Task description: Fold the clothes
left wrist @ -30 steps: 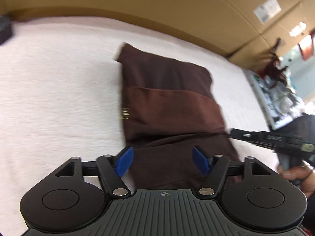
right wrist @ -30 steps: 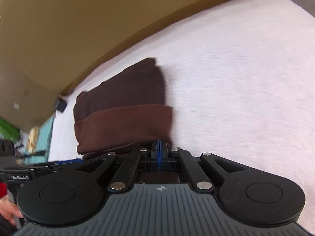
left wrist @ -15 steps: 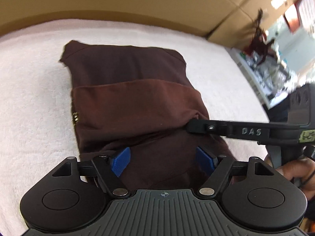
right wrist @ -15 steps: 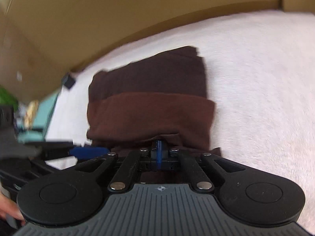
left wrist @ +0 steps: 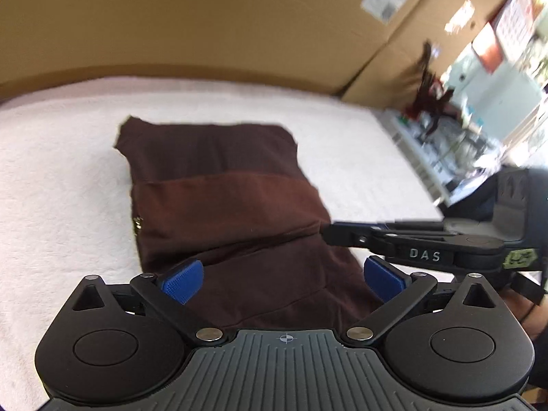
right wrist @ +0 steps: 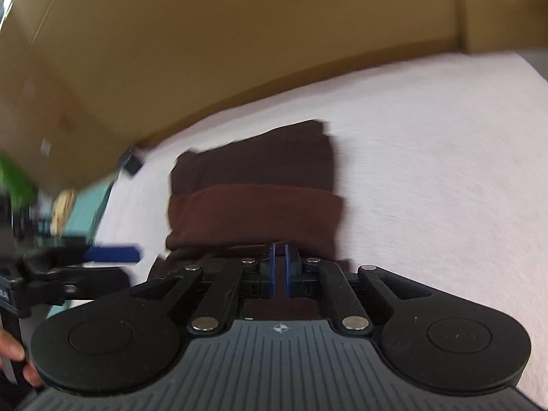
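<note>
A dark brown garment (left wrist: pixel 222 205) lies folded in layers on the white bedcover (left wrist: pixel 51 171). My left gripper (left wrist: pixel 282 281) hovers over its near end, blue pads far apart and still opening, with no cloth pinched. From the right, my right gripper (left wrist: pixel 328 233) reaches in with its tip at the garment's right edge. In the right wrist view the garment (right wrist: pixel 257 205) lies just past my right gripper (right wrist: pixel 279 267). Those jaws are opening, with a narrow slit between the pads and no cloth seen in it. A blue finger (right wrist: pixel 113 253) of the left gripper shows at the left.
Cardboard boxes (left wrist: pixel 205 17) wall off the far side of the bedcover (right wrist: pixel 428 171). A cluttered shelf (left wrist: pixel 445 137) stands beyond the right edge. A small dark object (right wrist: pixel 132 164) sits at the far left corner. A person's hand (right wrist: pixel 13 352) holds the left gripper.
The left jaws have spread wider. The right pads, pressed together before, now show a thin gap. Both grippers have drawn back and up a little from the garment.
</note>
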Demonstrator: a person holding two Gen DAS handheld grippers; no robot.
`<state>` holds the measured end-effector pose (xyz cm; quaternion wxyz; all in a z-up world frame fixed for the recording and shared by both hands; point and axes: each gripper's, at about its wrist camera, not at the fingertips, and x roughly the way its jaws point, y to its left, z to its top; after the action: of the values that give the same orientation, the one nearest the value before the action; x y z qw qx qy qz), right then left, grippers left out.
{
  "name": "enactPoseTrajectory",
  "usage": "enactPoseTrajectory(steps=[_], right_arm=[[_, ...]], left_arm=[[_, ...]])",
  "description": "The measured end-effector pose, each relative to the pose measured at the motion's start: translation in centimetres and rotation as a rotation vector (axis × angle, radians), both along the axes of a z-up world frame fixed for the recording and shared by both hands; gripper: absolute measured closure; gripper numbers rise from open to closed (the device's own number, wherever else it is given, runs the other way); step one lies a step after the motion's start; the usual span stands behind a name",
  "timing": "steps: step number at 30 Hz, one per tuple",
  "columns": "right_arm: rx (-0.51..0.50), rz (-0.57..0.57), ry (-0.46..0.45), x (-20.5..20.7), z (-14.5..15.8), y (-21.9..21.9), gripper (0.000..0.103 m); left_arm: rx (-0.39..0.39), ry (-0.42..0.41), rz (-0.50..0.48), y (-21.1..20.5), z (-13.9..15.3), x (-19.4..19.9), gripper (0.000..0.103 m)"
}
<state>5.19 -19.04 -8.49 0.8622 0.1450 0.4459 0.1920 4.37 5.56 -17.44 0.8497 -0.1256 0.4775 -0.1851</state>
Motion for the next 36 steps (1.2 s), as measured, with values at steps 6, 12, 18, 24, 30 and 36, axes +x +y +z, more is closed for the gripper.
enactPoseTrajectory(steps=[6,12,18,24,30,36], right_arm=[[-0.025,-0.062,0.065,2.1,-2.9,-0.3,0.095],[0.015,-0.181,0.061,-0.1,-1.1,-4.1,0.084],[0.008,0.018,0.034,-4.0,1.1,-1.8,0.066],[-0.111,0.137,0.067,-5.6,-1.9,0.4,0.073],[-0.155,-0.015,0.049,-5.8,-0.3,-3.8,0.072],[-0.037,0.047,0.015,-6.7,2.0,-3.1,0.071]], left_arm=[[0.091,0.051,0.026,0.0,-3.3,-0.2,0.000],[0.024,0.050,0.197,5.4,-1.5,-2.5,0.000],[-0.146,0.071,0.142,4.6,-0.6,-4.5,0.000],[-0.081,0.109,0.045,0.8,-4.1,-6.6,0.000],[-0.009,0.100,0.103,2.6,-3.0,-7.5,0.000],[-0.066,0.038,0.072,2.3,-0.1,-7.2,0.000]])
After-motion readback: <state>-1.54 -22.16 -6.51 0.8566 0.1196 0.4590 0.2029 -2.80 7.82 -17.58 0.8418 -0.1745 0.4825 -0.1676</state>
